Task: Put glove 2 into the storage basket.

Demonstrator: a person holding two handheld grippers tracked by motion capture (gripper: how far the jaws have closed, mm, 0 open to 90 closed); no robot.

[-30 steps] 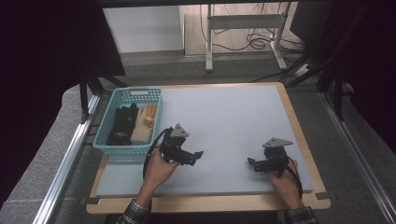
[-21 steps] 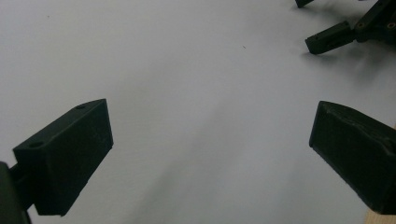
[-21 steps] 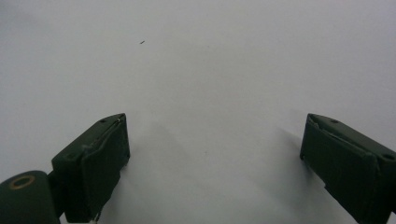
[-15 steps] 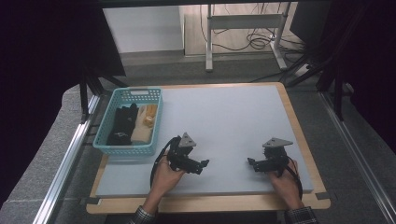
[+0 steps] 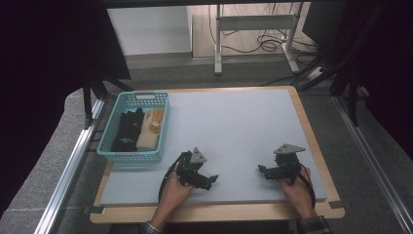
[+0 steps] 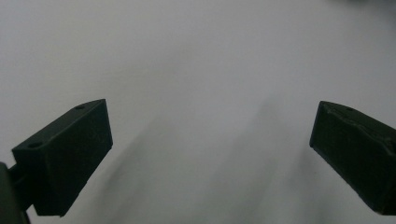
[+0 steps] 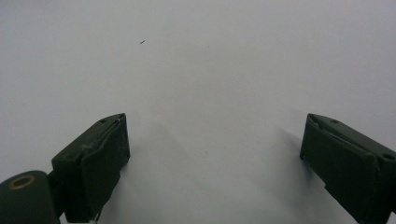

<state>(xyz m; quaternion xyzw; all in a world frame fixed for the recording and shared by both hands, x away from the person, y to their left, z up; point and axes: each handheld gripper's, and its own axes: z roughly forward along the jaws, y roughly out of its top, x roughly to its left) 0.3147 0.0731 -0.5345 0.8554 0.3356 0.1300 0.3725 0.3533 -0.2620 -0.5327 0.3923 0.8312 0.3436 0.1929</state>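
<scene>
A basket (image 5: 163, 127) holding gloves (image 5: 127, 130) sits beyond and left of the left claw (image 5: 211, 181), which rests wide open and empty on the table (image 5: 243, 126). The right claw (image 5: 263, 171), well apart, also gapes empty.

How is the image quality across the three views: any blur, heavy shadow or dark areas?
High view: table mat evenly lit, basket sharp, surroundings left and right nearly black. Left gripper view: soft, hazy mat with faint shadow streaks between the open left claw. Right gripper view: the right claw sharper, soft shadows beside its jaws, a tiny dark speck on the mat.
</scene>
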